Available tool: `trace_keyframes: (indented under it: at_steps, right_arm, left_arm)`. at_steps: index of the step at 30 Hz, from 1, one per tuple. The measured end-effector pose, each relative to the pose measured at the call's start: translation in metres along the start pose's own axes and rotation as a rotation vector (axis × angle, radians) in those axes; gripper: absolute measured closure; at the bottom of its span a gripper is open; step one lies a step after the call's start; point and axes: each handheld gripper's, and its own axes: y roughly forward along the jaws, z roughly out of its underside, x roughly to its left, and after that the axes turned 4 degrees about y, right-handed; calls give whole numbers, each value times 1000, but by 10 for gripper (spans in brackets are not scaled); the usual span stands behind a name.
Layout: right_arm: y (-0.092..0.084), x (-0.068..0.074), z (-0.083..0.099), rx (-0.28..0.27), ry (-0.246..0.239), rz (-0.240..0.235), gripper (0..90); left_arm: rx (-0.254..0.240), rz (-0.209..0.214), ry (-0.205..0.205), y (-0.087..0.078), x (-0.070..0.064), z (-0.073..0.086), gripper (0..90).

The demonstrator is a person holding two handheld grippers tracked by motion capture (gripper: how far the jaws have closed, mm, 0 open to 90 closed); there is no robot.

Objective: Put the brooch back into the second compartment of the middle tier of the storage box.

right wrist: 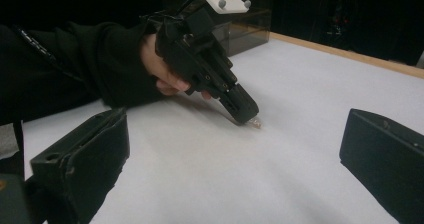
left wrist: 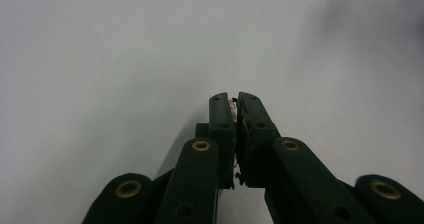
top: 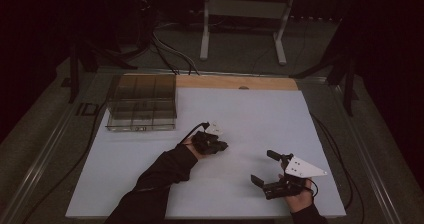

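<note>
My left gripper [top: 225,145] is at the middle of the white table sheet [top: 240,114], tilted down with its tips at the surface. In the left gripper view its jaws [left wrist: 235,102] stand pressed together on a small pale object [left wrist: 232,103] pinched at the tips. The right gripper view shows that gripper [right wrist: 248,115] from the side, with the small pale object [right wrist: 256,124] poking out at the tip, touching the sheet. My right gripper [top: 264,168] lies near the front right of the sheet, jaws wide apart and nothing between them [right wrist: 235,174].
A clear plastic box with compartments [top: 141,104] stands at the sheet's back left corner, also seen behind the left hand [right wrist: 247,21]. A wooden strip [top: 235,82] runs along the far edge. Cables and a white frame stand [top: 245,14] lie beyond the table.
</note>
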Motion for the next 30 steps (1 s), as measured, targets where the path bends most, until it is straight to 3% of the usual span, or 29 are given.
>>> trace_keyframes:
  at_steps: [11,30]
  right_arm:
    - [0,0,0,3,1,-2,0]
    - [2,0,1,5,6,-1,0]
  left_arm:
    - [-12,9,-12,-14,-3,-5,873]
    - [-30,-16,-31,-46,0,-8,873]
